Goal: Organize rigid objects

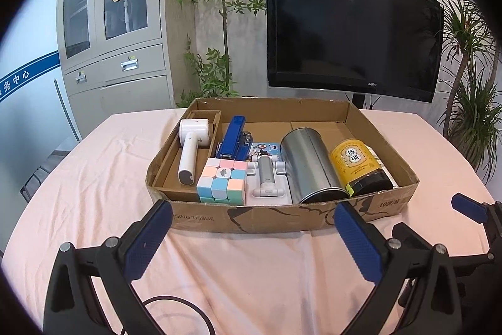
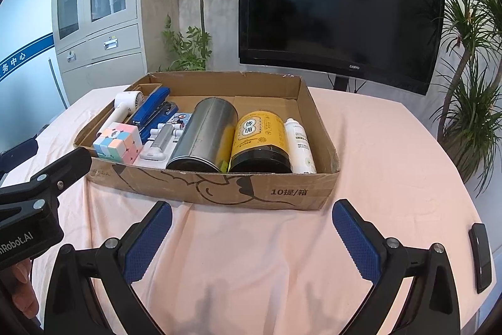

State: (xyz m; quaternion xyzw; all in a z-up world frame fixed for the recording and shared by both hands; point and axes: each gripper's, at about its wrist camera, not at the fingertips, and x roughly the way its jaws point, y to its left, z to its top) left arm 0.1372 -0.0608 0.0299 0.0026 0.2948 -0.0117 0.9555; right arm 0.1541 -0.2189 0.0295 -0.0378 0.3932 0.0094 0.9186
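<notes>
Both grippers hover empty just in front of the cardboard box (image 1: 276, 218): left gripper (image 1: 251, 228) fingers spread wide, right gripper (image 2: 251, 225) same. Inside box: pastel cube (image 1: 222, 180) at near wall, metal can (image 1: 309, 164) lying beside yellow-label jar (image 1: 357, 167), blue stapler (image 1: 233, 138) behind cube

Office or service-centre room: grey metal filing cabinet (image 1: 116, 21) at 10 o'clock, large wall-side monitor (image 1: 351, 24) at 1 o'clock, potted plants (image 1: 219, 21), cloth-covered table (image 1: 94, 178).
</notes>
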